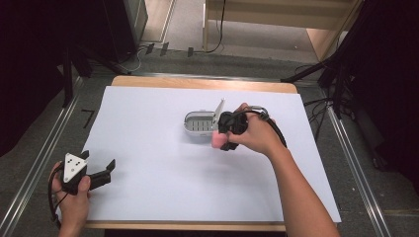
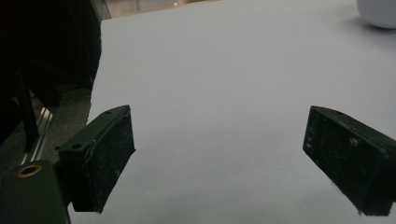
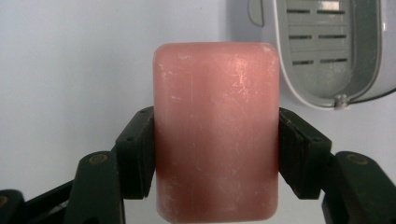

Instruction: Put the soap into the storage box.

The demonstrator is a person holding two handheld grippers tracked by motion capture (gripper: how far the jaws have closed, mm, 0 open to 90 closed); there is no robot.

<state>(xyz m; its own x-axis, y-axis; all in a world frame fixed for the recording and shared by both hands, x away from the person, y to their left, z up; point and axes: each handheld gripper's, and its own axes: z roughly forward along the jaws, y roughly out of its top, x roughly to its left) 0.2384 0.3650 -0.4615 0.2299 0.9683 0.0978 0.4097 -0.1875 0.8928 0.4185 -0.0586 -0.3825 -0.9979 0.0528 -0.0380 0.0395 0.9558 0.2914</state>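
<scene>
High view sits above the near edge of the table (image 1: pixel 148 197), looking forward and down, soap box (image 1: pixel 201 123) roughly mid-frame and fairly far. Right gripper view hovers close over that same soap box (image 3: pixel 327 51). Left gripper view looks low across the sheet, the box (image 2: pixel 379 13) off in its top right corner.

A wooden surface (image 1: pixel 148 80) is carrying a large white sheet (image 1: pixel 148 148) that is covering nearly all of it, leaving strips of bare wood showing along the far and near edges. A grey soap box (image 1: pixel 200 123) with a slotted insert is sitting directly on the sheet, right of centre, its hinged lid (image 1: pixel 219 109) standing open at the right end. At the near left corner, the left gripper (image 1: pixel 101 170) is resting on the sheet.
</scene>
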